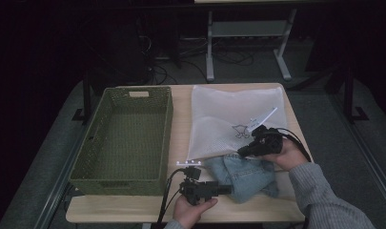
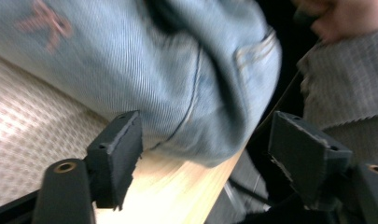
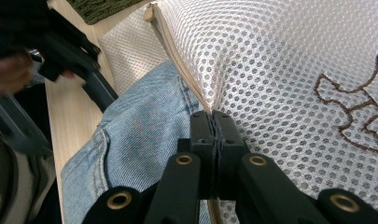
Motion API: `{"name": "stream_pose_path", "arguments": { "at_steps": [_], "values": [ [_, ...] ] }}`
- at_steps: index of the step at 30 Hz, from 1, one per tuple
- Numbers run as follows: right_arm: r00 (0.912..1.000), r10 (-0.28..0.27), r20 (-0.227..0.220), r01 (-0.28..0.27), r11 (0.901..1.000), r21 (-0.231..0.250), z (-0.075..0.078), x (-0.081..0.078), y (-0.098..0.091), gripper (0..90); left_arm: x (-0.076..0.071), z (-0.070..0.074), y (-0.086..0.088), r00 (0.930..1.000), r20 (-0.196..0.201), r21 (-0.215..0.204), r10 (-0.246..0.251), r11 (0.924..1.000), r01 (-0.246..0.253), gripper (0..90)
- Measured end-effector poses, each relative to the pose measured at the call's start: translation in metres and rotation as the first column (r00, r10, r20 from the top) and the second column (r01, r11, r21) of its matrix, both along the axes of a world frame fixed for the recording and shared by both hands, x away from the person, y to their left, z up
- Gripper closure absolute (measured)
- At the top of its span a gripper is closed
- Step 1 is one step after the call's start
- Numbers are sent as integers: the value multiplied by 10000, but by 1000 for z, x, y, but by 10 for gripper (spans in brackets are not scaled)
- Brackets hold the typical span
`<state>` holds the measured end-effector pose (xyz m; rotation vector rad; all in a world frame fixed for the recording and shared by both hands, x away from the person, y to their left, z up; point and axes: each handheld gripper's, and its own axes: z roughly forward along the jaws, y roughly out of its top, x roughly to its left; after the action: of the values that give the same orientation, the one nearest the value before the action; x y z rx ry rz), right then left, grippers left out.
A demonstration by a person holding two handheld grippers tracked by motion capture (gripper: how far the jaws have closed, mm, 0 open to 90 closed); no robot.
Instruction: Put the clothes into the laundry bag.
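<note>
A white mesh bag [image 1: 228, 119] lies flat on the table, and a light blue denim garment [image 1: 243, 174] sticks out of its near opening. My right gripper [image 1: 239, 153] is shut on the bag's zipper edge, just above the denim. In the right gripper view the closed jaws [image 3: 213, 119] pinch the tan-edged mesh [image 3: 280, 70] over the denim [image 3: 140, 140]. My left gripper [image 1: 228, 190] points right at the garment's near left side. Its jaws [image 2: 207, 140] stand open, with the denim's folded end [image 2: 154, 60] just ahead of the pads and untouched by them.
A green woven basket [image 1: 167, 138] with nothing in it takes up the left half of the wooden table [image 1: 181, 119]. A grey knit sleeve [image 2: 345, 74] is close on the right. The table's near edge runs just below the denim, with dark floor and desk legs beyond.
</note>
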<state>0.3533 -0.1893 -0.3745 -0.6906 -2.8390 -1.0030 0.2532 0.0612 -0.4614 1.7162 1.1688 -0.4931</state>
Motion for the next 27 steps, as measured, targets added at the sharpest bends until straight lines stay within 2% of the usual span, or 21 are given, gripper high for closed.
{"name": "stream_pose_path", "arguments": {
  "at_steps": [1, 2, 3, 5, 6, 8, 10, 11, 13, 14, 15, 17, 18, 19, 20, 22, 23, 24, 26, 27],
  "values": [
    [10000, 27, 27, -27, 10000, 7, 0, 0, 0, 882, 3, -4, -5, 9995, -311, -80, -103, 9999, 101, 243],
    [10000, 23, 27, -23, 10000, 14, 0, 0, 1, 881, 5, -6, -10, 9988, -410, 7, -271, 9996, 271, 239],
    [10000, 25, 20, -25, 10000, 3, 0, 0, 1, 881, 7, -9, -16, 9988, -403, 396, -276, 9988, 292, 239],
    [10000, 22, 46, -22, 10000, 34, 0, -2, 1, 882, 10, -12, -21, 9997, -189, 458, -127, 9989, 135, 288],
    [10000, 53, 66, -54, 10000, 43, 0, -2, 0, 881, 12, -14, -23, 9999, -107, 425, 20, 9991, -15, 357],
    [10000, 50, 44, -51, 9999, 93, -1, -2, 0, 882, 18, -17, -26, 9994, 135, 123, 311, 9994, -313, 574],
    [9999, 110, 84, -111, 9999, 73, -2, -3, 1, 882, 19, -18, -31, 9944, 894, 61, 568, 9983, -576, 698],
    [9998, 142, 104, -143, 9999, 45, -2, -4, 2, 883, 18, -18, -33, 9909, 1087, -140, 789, 9969, -778, 722],
    [9995, 286, 147, -286, 9996, 7, 1, -7, 3, 884, 19, -17, -36, 9878, 921, -931, 1257, 9887, -1171, 746],
    [9992, 343, 182, -343, 9994, -22, 4, -9, 3, 884, 21, -15, -36, 9856, 1010, -1082, 1357, 9863, -1247, 748],
    [9991, 369, 225, -369, 9993, -13, 8, -11, 3, 884, 22, -10, -37, 9789, 1220, -1303, 1637, 9804, -1477, 750],
    [9985, 357, 424, -365, 9992, 190, 21, -15, 1, 885, 26, -3, -37, 9722, 1349, -1793, 1915, 9697, -1661, 759],
    [9979, 345, 550, -357, 9991, 215, 26, -16, 0, 885, 27, 3, -37, 9593, 1716, -1918, 2240, 9628, -1905, 760],
    [9974, 306, 657, -327, 9990, 311, 33, -18, -1, 885, 27, 6, -36, 9474, 1864, -2019, 2601, 9539, -2222, 762],
    [9969, 300, 722, -333, 9984, 449, 38, -20, -3, 885, 29, 7, -36, 9421, 1834, -2137, 2809, 9468, -2407, 762],
    [9965, 306, 784, -353, 9976, 594, 45, -21, -5, 885, 35, 3, -36, 9408, 1609, -2039, 2985, 9427, -2642, 760],
    [9963, 350, 782, -397, 9974, 597, 47, -22, -5, 885, 37, 0, -36, 9366, 1545, -2042, 3146, 9376, -2813, 759],
    [9964, 357, 775, -398, 9978, 525, 47, -22, -5, 885, 40, -3, -36, 9350, 1456, -2141, 3234, 9330, -2894, 757],
    [9979, 351, 547, -368, 9988, 312, 37, -21, -2, 885, 43, -8, -37, 9261, 1566, -1954, 3432, 9299, -3116, 749],
    [9984, 352, 452, -364, 9990, 255, 31, -20, -1, 884, 43, -13, -38, 9304, 1424, -1841, 3377, 9326, -3104, 746]
  ]
}}
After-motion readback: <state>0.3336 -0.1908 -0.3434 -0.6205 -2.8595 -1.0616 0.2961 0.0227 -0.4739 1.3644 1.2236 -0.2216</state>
